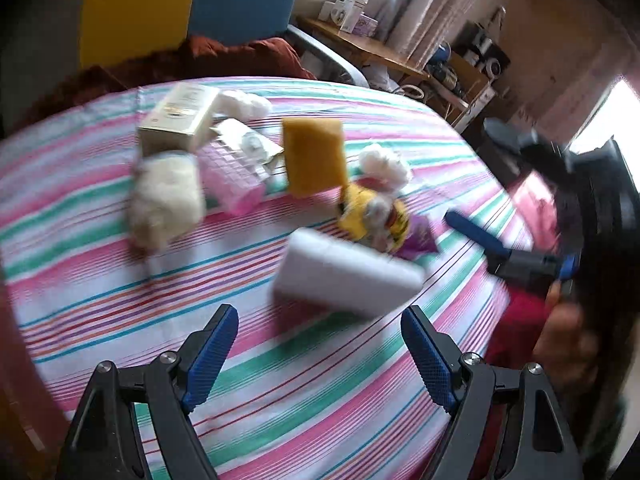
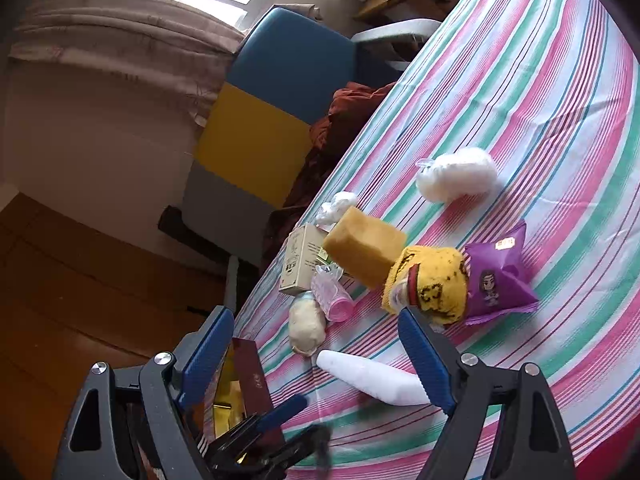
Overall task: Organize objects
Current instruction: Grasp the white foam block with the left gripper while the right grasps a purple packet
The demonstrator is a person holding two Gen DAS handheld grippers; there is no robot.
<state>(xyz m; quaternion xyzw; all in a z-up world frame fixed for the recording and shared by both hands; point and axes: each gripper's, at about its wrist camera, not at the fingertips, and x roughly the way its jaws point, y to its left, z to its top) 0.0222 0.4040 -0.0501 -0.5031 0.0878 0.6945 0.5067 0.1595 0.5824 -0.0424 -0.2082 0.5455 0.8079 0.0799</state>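
The objects sit in a loose cluster on the striped cloth of the counter, and the left wrist view, blurred, shows them from left to right: a cream fluffy bundle lies nearest the left, with a pale box behind it and a pink ribbed tube just beside it. A white fluffy bag lies behind the box. An orange sponge stands tilted in the middle, and another white fluffy bag lies to its right. Below that sit a yellow pouch and a purple packet, touching each other. A white block lies nearest the left tongs, whose blue pads stand wide apart with nothing between them, above the cloth. At the right edge the right tongs reach in, with a hand behind them. In the right wrist view the right tongs also stand wide and hold nothing; the white block lies on the cloth between the fingers, not touching either pad. A dark red and gold box lies at the counter's edge beside the left finger, and the left tongs show at the bottom.
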